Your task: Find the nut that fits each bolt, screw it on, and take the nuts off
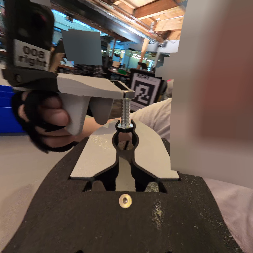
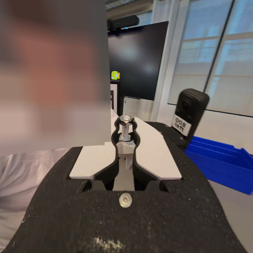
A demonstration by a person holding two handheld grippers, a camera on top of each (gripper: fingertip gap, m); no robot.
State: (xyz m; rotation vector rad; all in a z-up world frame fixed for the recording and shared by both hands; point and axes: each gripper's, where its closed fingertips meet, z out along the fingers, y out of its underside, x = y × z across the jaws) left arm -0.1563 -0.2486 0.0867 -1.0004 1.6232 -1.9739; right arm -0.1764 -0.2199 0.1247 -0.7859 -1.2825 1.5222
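Observation:
A silver bolt (image 1: 125, 109) stands upright between my two grippers, held in the air. In the left wrist view my left gripper (image 1: 125, 126) is shut on a silver hex nut (image 1: 125, 125) at the bolt's lower end. The right gripper's white fingers (image 1: 89, 87) come in from the left and hold the bolt's hex head (image 1: 128, 94). In the right wrist view my right gripper (image 2: 125, 121) is shut on the bolt head (image 2: 125, 119). The threaded shank (image 2: 123, 131) runs down to the nut (image 2: 124, 138), which sits in the left gripper's fingers (image 2: 126, 149) below.
A blue plastic bin (image 1: 6, 109) stands on the light table (image 1: 20, 171); it also shows in the right wrist view (image 2: 219, 164). A gloved hand (image 1: 41, 120) holds the right gripper. A person in pale clothing (image 1: 150, 116) is close behind. A black screen (image 2: 136, 61) stands farther back. Some 5 cm of space lies between my two pairs of fingers.

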